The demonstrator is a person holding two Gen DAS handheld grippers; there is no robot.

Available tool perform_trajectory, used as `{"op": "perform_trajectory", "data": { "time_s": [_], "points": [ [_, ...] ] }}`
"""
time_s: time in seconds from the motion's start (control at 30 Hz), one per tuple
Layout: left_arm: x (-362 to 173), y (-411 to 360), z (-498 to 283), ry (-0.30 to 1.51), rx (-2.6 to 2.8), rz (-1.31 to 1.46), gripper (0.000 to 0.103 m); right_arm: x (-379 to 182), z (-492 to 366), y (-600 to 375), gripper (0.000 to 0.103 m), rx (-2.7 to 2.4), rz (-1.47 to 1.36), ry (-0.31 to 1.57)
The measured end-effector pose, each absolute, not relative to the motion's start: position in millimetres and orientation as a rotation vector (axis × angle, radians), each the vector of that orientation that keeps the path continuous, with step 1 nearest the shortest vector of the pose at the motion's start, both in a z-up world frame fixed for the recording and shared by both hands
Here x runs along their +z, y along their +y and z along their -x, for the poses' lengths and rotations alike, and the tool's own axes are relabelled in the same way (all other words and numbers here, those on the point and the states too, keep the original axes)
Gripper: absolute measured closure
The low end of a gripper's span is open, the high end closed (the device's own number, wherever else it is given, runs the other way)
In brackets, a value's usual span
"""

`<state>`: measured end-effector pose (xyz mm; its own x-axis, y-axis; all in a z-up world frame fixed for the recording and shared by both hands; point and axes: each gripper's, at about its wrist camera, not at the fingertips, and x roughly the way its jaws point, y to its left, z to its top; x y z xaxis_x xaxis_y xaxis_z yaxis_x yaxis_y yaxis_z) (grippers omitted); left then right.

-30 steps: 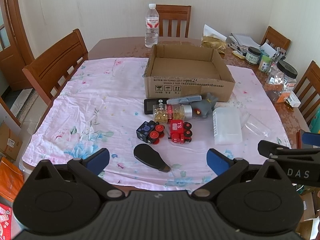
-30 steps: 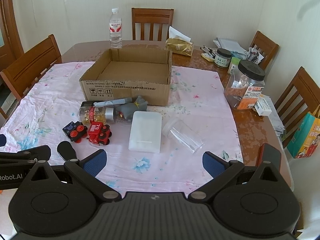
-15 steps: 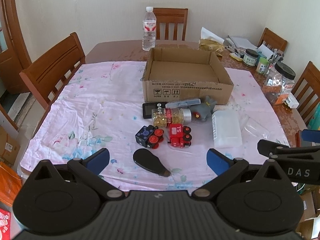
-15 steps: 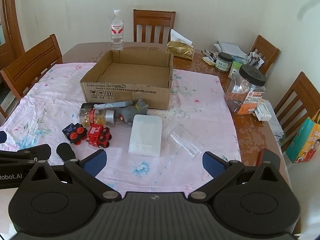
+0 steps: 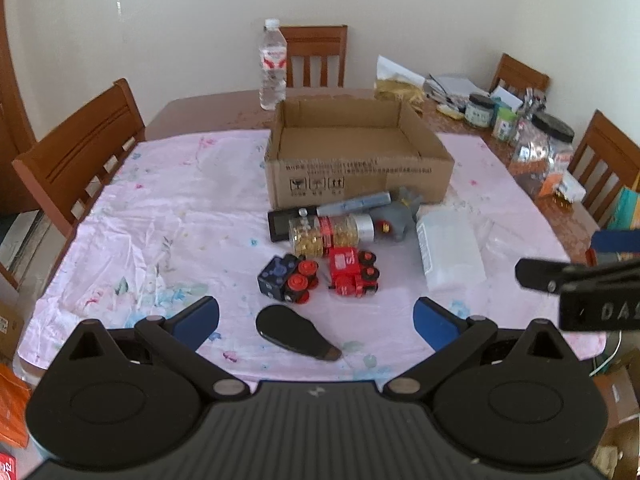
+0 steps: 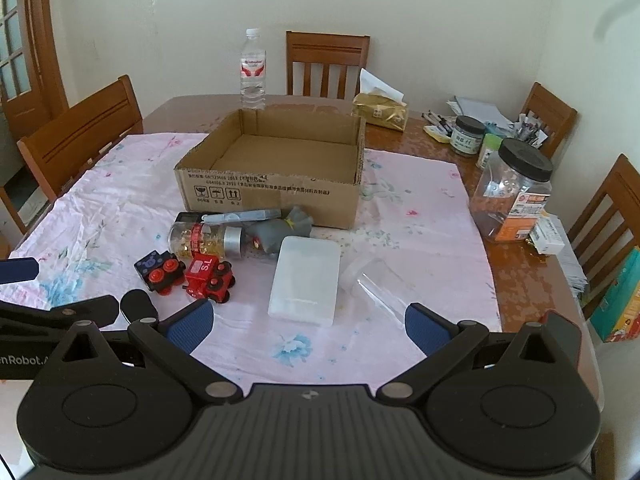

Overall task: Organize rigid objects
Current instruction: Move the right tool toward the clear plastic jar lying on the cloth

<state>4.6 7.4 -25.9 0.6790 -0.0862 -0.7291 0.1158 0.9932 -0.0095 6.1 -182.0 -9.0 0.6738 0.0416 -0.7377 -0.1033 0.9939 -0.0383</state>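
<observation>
The cardboard box [image 6: 272,176] stands empty near the middle of the tabletop [image 6: 520,280], the things lying in a heap along its near wall. Both the left hand-held gripper [image 5: 316,318] and the right hand-held gripper [image 6: 308,322] hover wide open, holding nothing. Better take the white case [image 6: 306,280] first, by its long sides, then the red train [image 6: 210,276]

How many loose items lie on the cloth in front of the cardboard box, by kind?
Toy trains: 2 (red, dark blue)
Containers: 3 (pill bottle, white plastic case, clear cup)
Grey toy: 1
Grey-blue stick: 1
Black flat items: 2 (screen device, paddle-shaped piece)
Total: 9
</observation>
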Motion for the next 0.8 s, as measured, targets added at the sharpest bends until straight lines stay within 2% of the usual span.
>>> {"op": "perform_trajectory", "data": {
  "time_s": [0.57, 0.8],
  "points": [
    [-111.9, 18.9, -32.5, 1.0, -0.151, -0.15, 0.001, -55.3, -28.5, -200.6, 0.0, 0.078, 0.064, 0.926],
    [-127.4, 18.1, -44.9, 1.031, -0.197, -0.226, 0.0, -66.9, -45.3, -211.6, 0.0, 0.037, 0.047, 0.959]
  ]
}}
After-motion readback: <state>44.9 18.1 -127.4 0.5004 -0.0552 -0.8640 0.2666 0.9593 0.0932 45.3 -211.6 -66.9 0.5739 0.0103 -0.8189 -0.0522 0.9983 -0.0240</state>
